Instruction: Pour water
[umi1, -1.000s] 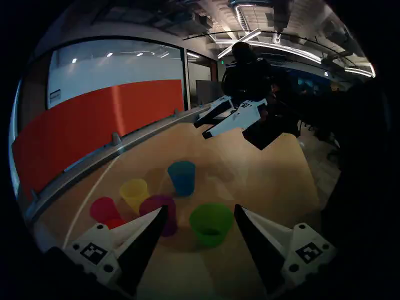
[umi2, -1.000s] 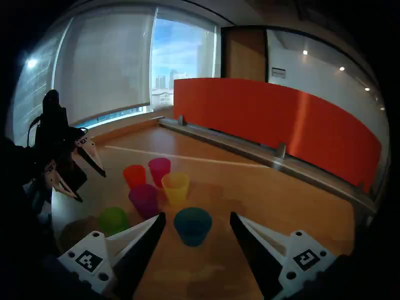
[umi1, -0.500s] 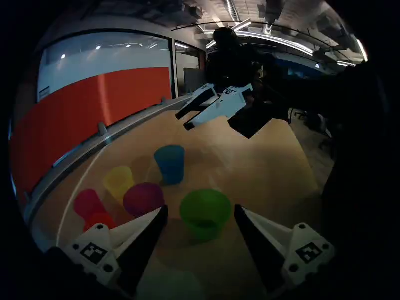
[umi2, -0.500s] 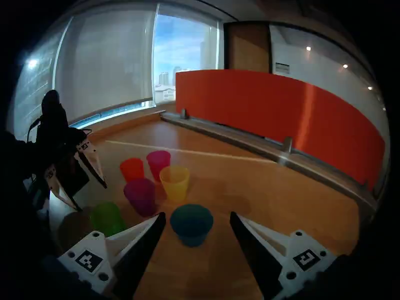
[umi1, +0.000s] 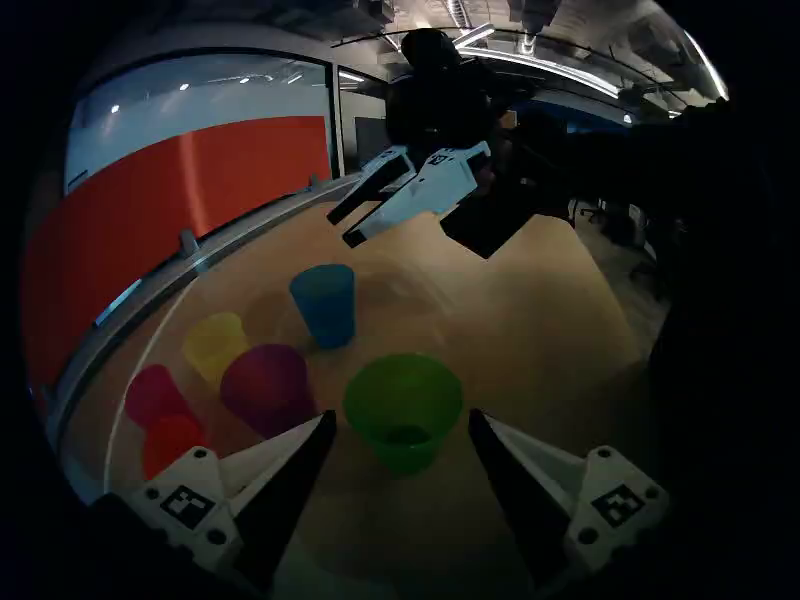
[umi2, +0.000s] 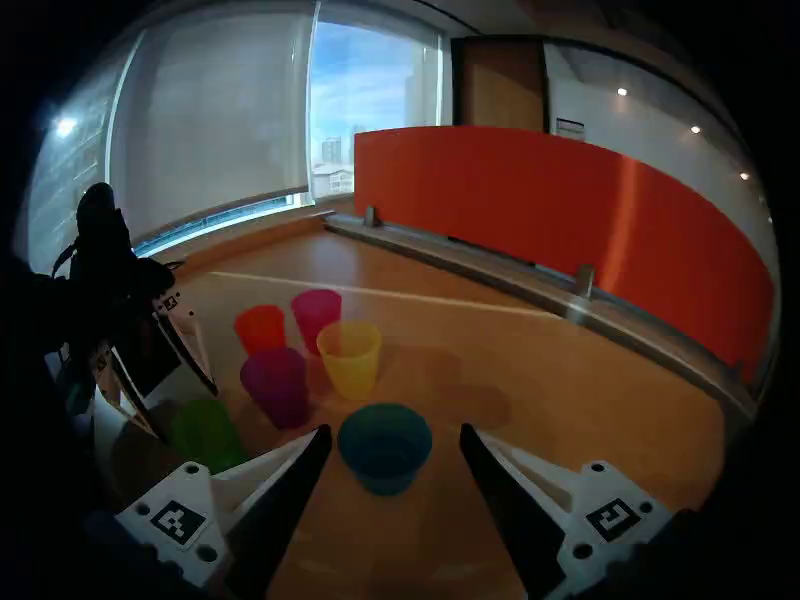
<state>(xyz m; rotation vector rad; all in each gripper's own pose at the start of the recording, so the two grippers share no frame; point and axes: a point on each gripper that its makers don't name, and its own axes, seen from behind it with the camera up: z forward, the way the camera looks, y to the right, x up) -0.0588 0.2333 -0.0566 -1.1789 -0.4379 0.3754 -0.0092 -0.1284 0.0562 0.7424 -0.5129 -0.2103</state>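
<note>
Fingers (umi1: 285, 475) apart on each: left gripper (umi1: 398, 414) before green cup (umi1: 403, 400), right gripper (umi2: 393, 428) before blue cup (umi2: 385, 458); orange cup (umi1: 168, 440) part-hidden.

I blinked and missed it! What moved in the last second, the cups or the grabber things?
The left hand-held gripper moved forward toward the green cup, which is now right at its open fingertips, not gripped. The right hand-held gripper edged a little closer to the blue cup and is also open. Nothing was picked up or let go. Both cups stayed put on the table.
</note>
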